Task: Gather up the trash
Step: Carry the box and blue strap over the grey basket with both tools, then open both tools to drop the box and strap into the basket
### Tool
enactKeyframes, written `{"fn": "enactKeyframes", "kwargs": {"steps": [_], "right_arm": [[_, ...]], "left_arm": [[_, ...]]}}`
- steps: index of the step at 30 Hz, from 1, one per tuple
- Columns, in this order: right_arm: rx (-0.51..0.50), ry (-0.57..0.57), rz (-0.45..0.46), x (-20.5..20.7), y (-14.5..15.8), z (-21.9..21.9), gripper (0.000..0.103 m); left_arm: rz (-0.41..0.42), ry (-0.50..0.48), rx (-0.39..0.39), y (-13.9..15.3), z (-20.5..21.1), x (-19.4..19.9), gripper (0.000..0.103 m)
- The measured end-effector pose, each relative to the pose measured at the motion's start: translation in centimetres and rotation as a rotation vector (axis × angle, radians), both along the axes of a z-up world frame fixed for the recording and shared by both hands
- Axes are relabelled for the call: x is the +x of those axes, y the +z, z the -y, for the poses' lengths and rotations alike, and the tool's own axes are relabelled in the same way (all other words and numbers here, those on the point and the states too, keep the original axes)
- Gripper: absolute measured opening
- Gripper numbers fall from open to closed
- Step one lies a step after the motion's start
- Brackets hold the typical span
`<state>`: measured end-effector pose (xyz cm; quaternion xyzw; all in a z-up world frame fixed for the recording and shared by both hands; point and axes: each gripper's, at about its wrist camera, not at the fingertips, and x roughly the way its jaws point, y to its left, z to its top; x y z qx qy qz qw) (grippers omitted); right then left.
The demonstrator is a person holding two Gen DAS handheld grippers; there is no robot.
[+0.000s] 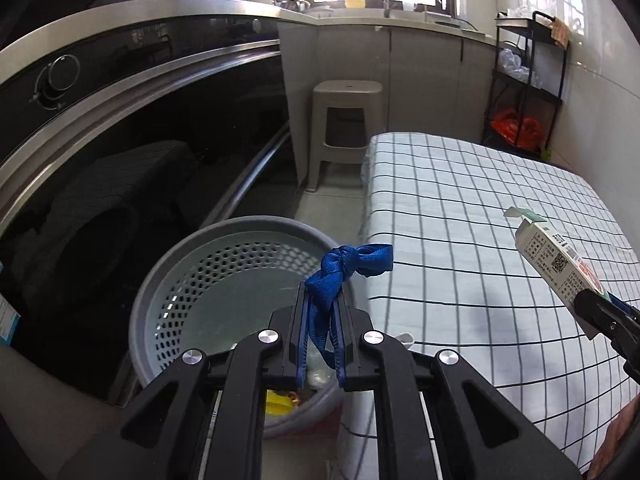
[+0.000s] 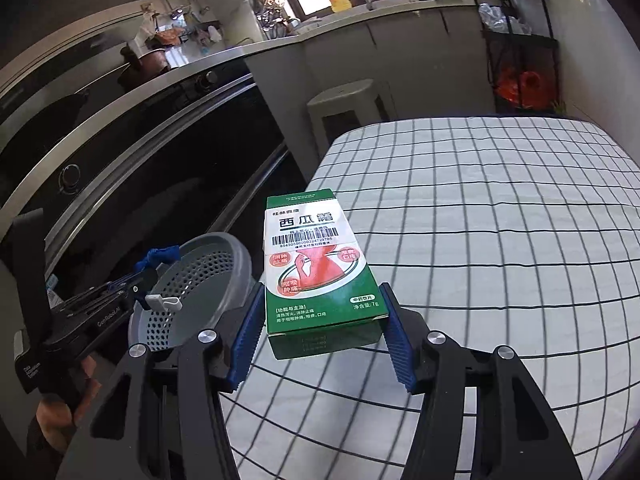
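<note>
My left gripper [image 1: 320,300] is shut on a knotted blue strap [image 1: 340,272] tied to a grey perforated basket [image 1: 224,272], holding it beside the table's left edge. Some trash lies in the basket's bottom. My right gripper [image 2: 320,320] is shut on a green and white medicine box [image 2: 316,264], held above the checked tablecloth [image 2: 480,240] near the basket [image 2: 208,280]. The box also shows at the right edge of the left wrist view [image 1: 556,256]. The left gripper shows in the right wrist view [image 2: 132,284].
A dark oven front [image 1: 120,160] under a counter runs along the left. A beige plastic stool [image 1: 344,120] stands beyond the table. A black shelf rack [image 1: 524,80] with an orange bag stands at the back right by the wall.
</note>
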<state>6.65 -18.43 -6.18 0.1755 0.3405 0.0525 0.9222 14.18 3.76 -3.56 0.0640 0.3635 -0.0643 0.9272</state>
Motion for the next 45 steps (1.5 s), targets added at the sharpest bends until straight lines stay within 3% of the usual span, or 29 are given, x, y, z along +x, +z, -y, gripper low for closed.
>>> {"fn": "enactKeyframes", "kwargs": {"steps": [8, 14, 27, 34, 35, 38, 39, 40, 45], "right_arm": [[-0.030, 0.127, -0.009, 3.4, 0.3, -8.0, 0.054], [-0.087, 0.195, -0.025, 5.9, -0.2, -12.3, 0.054], [-0.111, 0.258, -0.087, 10.9, -2.5, -15.9, 0.054], [-0.111, 0.265, -0.097, 12.1, -3.0, -16.5, 0.054], [-0.108, 0.264, -0.098, 12.2, -3.1, -16.4, 0.054], [-0.100, 0.259, -0.099, 12.4, -3.1, -16.3, 0.056], [-0.098, 0.261, -0.104, 12.4, -3.2, -16.3, 0.062], [-0.095, 0.260, -0.103, 12.3, -3.2, -16.2, 0.063], [-0.101, 0.245, -0.086, 11.8, -3.1, -15.8, 0.063]], "left_arm": [[0.034, 0.121, -0.030, 0.3, -6.7, 1.0, 0.011], [0.006, 0.159, -0.058, -0.7, -9.2, 2.3, 0.011], [-0.106, 0.223, -0.063, -3.2, -12.2, 5.6, 0.011], [-0.121, 0.231, -0.076, -3.7, -12.6, 6.0, 0.015], [-0.122, 0.231, -0.077, -3.7, -12.6, 6.0, 0.017], [-0.114, 0.232, -0.076, -3.7, -12.7, 5.9, 0.043], [-0.105, 0.235, -0.073, -3.6, -12.7, 5.8, 0.054], [-0.094, 0.238, -0.070, -3.5, -12.7, 5.7, 0.059], [-0.086, 0.241, -0.067, -3.4, -12.5, 5.5, 0.059]]}}
